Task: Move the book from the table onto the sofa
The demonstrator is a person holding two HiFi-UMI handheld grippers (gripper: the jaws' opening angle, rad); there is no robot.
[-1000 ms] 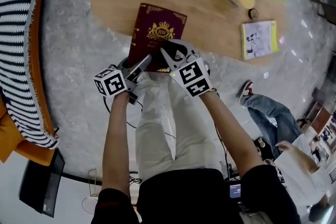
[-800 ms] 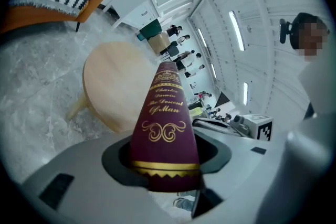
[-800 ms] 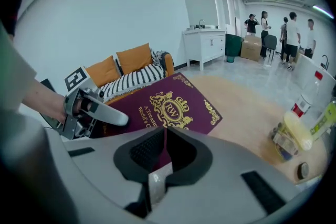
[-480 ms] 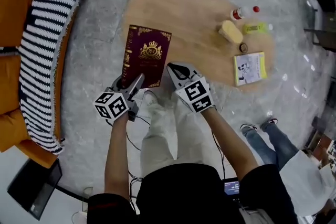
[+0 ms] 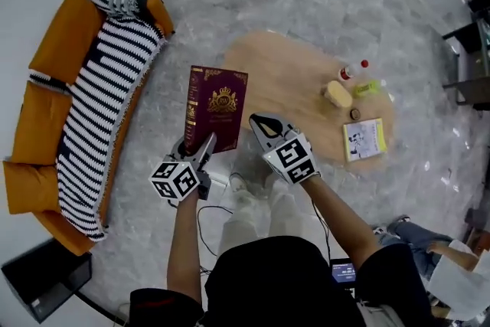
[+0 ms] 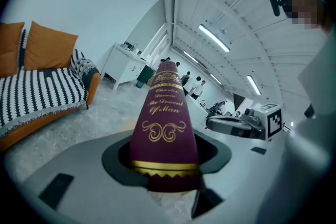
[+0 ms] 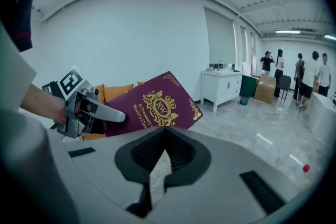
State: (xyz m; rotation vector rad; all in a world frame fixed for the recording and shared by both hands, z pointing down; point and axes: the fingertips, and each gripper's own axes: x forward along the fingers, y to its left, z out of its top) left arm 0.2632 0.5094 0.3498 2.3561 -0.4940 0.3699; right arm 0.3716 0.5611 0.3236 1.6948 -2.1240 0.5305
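While the person stands on the grey marble floor (image 5: 321,4), an orange sofa (image 5: 46,88) draped with a black-and-white striped throw (image 5: 107,103) lies at the far left. To its right, the maroon hardcover book (image 5: 217,107), with a gold crest on its cover and "The Descent of Man" lettered on its spine, is held upright in the air over the floor between sofa and table. The left gripper (image 5: 200,150) is clamped on the lower end of the book's spine. Just beside the book's right edge, the right gripper (image 5: 258,121) has its jaws pressed together with nothing between them. Farther right stands the oval wooden table (image 5: 283,69). A red-capped bottle (image 5: 354,71), a yellow block (image 5: 337,94) and a thin booklet (image 5: 364,139) lie at its right end.
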